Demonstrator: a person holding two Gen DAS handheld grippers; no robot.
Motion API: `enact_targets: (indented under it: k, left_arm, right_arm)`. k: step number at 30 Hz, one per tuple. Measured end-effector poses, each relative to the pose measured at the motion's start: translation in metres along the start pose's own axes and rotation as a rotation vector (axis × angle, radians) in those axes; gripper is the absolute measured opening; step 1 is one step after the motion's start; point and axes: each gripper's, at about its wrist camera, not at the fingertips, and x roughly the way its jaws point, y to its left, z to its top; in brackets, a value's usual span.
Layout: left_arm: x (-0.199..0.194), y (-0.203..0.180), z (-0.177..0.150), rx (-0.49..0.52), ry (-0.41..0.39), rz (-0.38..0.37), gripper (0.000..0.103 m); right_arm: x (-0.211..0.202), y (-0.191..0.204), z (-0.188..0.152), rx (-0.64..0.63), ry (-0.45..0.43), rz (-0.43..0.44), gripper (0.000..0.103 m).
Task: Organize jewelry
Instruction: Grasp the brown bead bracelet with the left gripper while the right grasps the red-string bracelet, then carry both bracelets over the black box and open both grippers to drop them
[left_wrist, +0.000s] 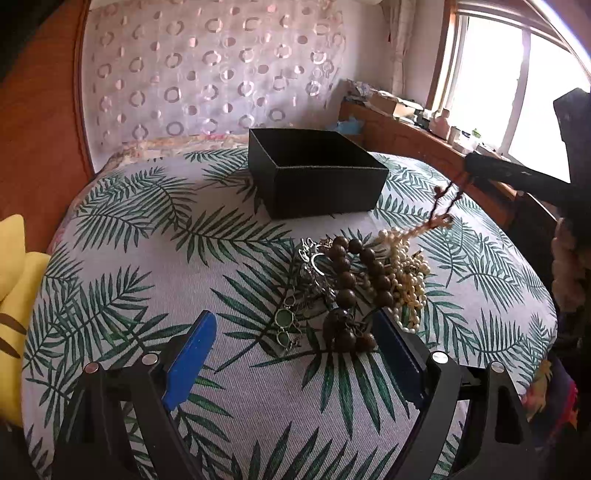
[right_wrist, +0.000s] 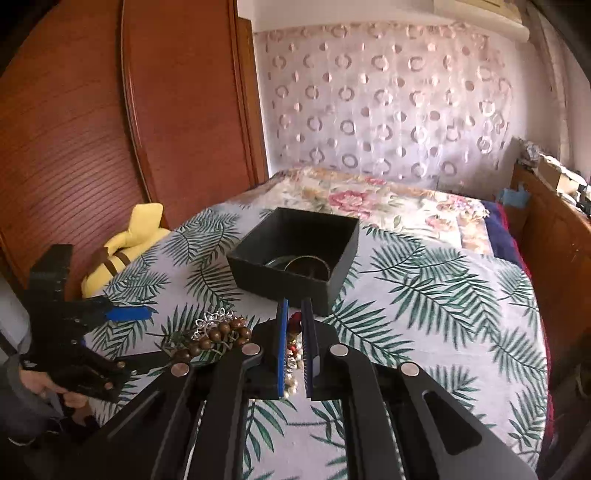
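Note:
A pile of jewelry lies on the leaf-print cloth (left_wrist: 147, 258): brown wooden beads (left_wrist: 347, 280), pearls (left_wrist: 406, 273), a silver piece (left_wrist: 314, 258) and green earrings (left_wrist: 284, 325). My left gripper (left_wrist: 295, 343) stands open just in front of the pile, with the near end of the wooden beads between its blue fingers but not touched. My right gripper (right_wrist: 294, 304) is shut on a dark red bead strand (left_wrist: 447, 199). The strand is lifted at the right and trails down to the pearls. Behind the pile stands the open black box (right_wrist: 295, 254) with bangles (right_wrist: 306, 264) inside.
A yellow plush toy (right_wrist: 125, 247) lies at the left edge of the cloth, beside a wooden wardrobe (right_wrist: 110, 129). A floral bedspread (right_wrist: 369, 199) lies behind the box. A cluttered wooden shelf (left_wrist: 406, 129) runs under the window at the right.

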Motion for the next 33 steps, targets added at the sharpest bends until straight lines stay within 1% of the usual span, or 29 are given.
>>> enact_targets:
  k: [5,7,11,15,19,20,22,23,25,26,30,33]
  left_arm:
    - [0.0,-0.007,-0.004,0.026,0.011,-0.014,0.082]
    - [0.0,-0.011,-0.006,0.035,0.018,-0.022,0.078]
    - [0.0,-0.015,-0.008,0.041,0.028,-0.044,0.067]
    - [0.0,-0.018,-0.009,0.04,0.03,-0.07,0.05]
    - [0.0,-0.021,-0.009,0.049,0.036,-0.09,0.039]
    - [0.0,-0.022,-0.009,0.052,0.036,-0.097,0.036]
    - [0.001,-0.025,-0.008,0.058,0.036,-0.106,0.034]
    - [0.002,-0.027,-0.007,0.064,0.036,-0.112,0.03]
    - [0.006,-0.028,-0.003,0.076,0.041,-0.108,0.026]
    - [0.006,-0.029,-0.002,0.085,0.041,-0.104,0.021]
    - [0.013,-0.032,0.004,0.101,0.051,-0.088,0.02]
    - [0.022,-0.035,0.007,0.122,0.081,-0.063,0.02]
  right_arm:
    - [-0.017,-0.003,-0.012,0.015,-0.017,-0.007,0.008]
    - [-0.025,-0.003,-0.014,0.022,-0.032,0.001,0.008]
    - [-0.033,-0.003,-0.011,0.012,-0.045,-0.003,0.008]
    - [-0.044,-0.003,-0.004,0.0,-0.066,-0.007,0.008]
    - [-0.055,-0.002,0.001,-0.006,-0.09,-0.007,0.008]
    - [-0.055,-0.002,0.001,-0.008,-0.09,-0.008,0.008]
    - [-0.053,-0.001,0.0,-0.016,-0.082,-0.013,0.008]
    - [-0.051,-0.001,-0.002,-0.018,-0.074,-0.019,0.008]
    - [-0.046,-0.002,-0.007,-0.016,-0.062,-0.025,0.008]
    - [-0.043,-0.003,-0.01,-0.01,-0.054,-0.026,0.008]
    - [-0.036,-0.006,-0.02,0.014,-0.033,-0.021,0.008]
    - [-0.033,-0.007,-0.024,0.02,-0.026,-0.018,0.008]
